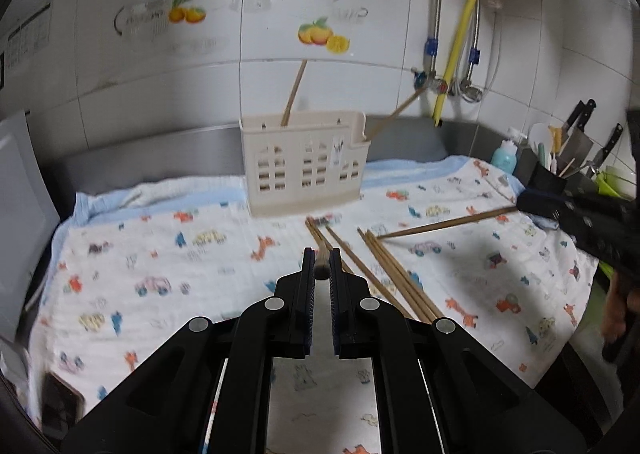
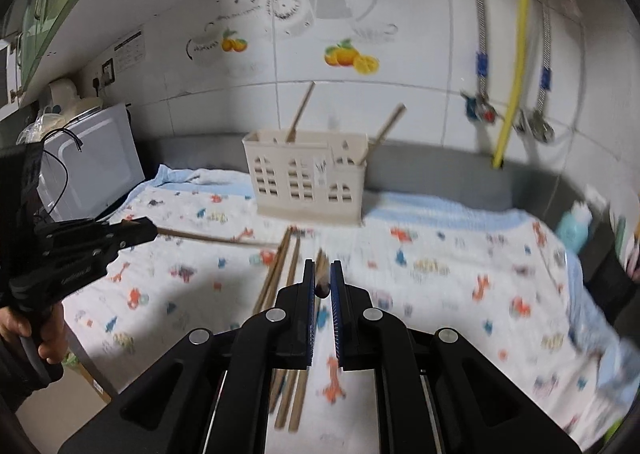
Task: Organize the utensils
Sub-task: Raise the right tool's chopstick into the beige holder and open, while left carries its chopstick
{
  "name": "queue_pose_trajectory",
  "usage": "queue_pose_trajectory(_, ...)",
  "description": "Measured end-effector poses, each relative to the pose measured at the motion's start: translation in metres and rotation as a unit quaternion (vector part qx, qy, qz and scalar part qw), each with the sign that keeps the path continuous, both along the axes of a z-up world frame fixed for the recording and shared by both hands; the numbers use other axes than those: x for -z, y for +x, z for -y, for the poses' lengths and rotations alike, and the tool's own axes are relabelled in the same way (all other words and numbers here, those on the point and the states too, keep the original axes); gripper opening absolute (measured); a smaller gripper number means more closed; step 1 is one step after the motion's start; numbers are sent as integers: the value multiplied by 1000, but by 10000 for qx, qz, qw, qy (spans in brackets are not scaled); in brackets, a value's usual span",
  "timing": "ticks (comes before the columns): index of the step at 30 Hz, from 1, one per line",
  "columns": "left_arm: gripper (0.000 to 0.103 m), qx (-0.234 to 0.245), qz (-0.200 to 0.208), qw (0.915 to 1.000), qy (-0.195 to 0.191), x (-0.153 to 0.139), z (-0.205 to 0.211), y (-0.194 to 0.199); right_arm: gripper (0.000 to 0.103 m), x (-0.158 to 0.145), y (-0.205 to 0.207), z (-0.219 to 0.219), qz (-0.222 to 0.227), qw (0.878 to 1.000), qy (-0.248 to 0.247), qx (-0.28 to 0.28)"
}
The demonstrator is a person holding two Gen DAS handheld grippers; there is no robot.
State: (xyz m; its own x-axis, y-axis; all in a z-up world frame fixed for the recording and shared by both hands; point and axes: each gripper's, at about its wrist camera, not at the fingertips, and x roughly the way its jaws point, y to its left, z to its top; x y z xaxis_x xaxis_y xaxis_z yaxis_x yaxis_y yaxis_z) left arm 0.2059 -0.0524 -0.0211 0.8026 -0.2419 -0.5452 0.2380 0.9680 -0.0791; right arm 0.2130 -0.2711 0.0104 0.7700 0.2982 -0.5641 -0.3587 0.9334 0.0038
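Beyond the left hand-held gripper [image 1: 321, 268], the caddy [image 1: 304, 164] hides the lower ends of two upright chopsticks [image 1: 294, 92]. The stick between the right hand-held gripper [image 2: 322, 281] fingers shows only its blurred tip. Far right, the blue bottle [image 2: 574, 228] is smeared, its label unreadable.

Both wrist views close, angled down; share caddy [image 1: 304, 164] on cloth [image 1: 160, 254].

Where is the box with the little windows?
The cream plastic utensil holder stands at the back of the printed cloth, against the tiled wall, beyond the loose wooden chopsticks.
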Motion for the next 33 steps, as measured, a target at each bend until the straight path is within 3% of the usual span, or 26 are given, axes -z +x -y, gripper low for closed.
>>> queue_pose_trajectory(9, 6, 215, 153, 9997, -3, -30, -4, 19, 7, -56, 49, -24, 165, 9994, -211, -203)
queue_pose_trajectory(17, 6, 291, 230, 9993, -69, -45, -7, 36, 7, -116, 105, -42, 701, 9974, -169, 2)
queue_pose_trajectory(25, 6, 291, 330, 9990, -11, -55, -16, 50, 7, -141, 160, -60, 1068, 9939, -66, 272)
queue_pose_trajectory(33, 6, 233, 454, 9987, -29, -71, -28, 65, 7, -155, 208, -59, 1413, 9875, 379, 584)
